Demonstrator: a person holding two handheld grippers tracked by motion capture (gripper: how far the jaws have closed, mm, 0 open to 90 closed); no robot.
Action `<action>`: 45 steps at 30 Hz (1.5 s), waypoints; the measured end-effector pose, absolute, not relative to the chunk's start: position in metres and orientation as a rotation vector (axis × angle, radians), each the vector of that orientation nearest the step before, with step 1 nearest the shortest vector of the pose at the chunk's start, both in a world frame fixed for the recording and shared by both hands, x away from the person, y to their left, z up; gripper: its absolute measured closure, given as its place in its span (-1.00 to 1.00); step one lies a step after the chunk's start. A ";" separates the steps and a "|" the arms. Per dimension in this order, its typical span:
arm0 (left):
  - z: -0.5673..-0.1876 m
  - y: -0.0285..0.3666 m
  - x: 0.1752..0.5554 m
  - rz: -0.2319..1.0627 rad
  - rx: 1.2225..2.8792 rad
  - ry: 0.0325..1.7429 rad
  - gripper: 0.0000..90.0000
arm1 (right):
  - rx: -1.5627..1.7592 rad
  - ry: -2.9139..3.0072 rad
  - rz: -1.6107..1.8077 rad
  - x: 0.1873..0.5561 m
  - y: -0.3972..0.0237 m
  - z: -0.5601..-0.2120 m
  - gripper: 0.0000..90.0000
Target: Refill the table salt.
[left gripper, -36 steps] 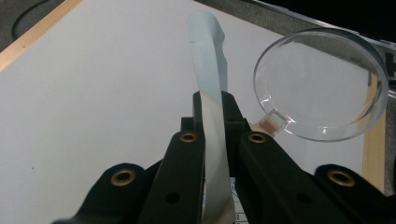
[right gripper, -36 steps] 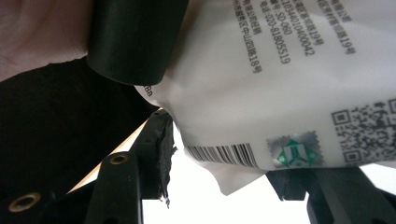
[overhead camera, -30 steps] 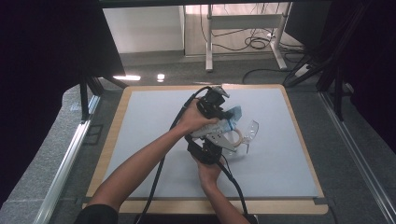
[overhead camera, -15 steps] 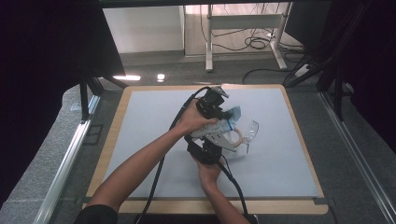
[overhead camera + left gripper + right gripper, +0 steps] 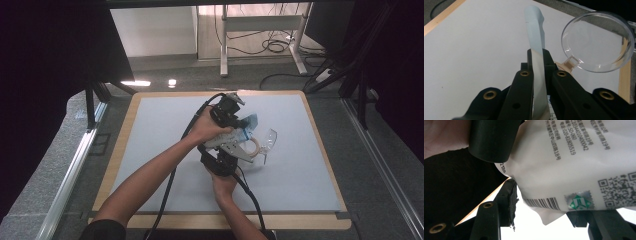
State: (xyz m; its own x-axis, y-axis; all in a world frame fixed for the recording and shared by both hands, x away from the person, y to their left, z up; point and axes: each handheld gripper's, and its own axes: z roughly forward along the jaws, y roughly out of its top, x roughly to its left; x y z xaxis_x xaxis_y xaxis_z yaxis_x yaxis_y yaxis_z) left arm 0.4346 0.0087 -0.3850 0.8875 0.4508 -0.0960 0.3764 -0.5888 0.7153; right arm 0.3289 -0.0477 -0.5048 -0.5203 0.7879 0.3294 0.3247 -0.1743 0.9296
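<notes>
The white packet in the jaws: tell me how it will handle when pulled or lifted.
The packet is probably floppy: its free end curves above the left gripper. Likely light, being a thin flat strip edge-on. Its glossy printed face creases where pinched, so it may slip or crumple.

Mat [image 5: 165,150]: on the table, middle of the high view.
Left gripper [image 5: 235,116]: above the mat's centre, the packet [image 5: 247,125] between its jaws.
Right gripper [image 5: 225,157]: just below the left one.
Glasses [image 5: 265,142]: on the mat, right of both grippers.
</notes>
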 end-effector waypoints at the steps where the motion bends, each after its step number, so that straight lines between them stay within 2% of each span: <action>1: -0.385 0.009 0.435 0.123 2.265 0.587 0.99 | 1.273 1.730 1.740 0.329 -0.048 -0.505 0.07; 45: -0.379 0.008 0.434 0.126 2.281 0.583 0.99 | 1.303 1.674 1.812 0.328 -0.046 -0.499 0.07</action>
State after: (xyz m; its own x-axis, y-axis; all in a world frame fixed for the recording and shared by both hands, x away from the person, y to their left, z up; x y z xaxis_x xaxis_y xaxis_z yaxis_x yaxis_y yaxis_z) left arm 0.4338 0.0078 -0.3794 0.8907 0.4464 -0.0862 0.3708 -0.6036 0.7058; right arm 0.3284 -0.0457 -0.4992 -0.5160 0.7670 0.3813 0.3194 -0.2407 0.9165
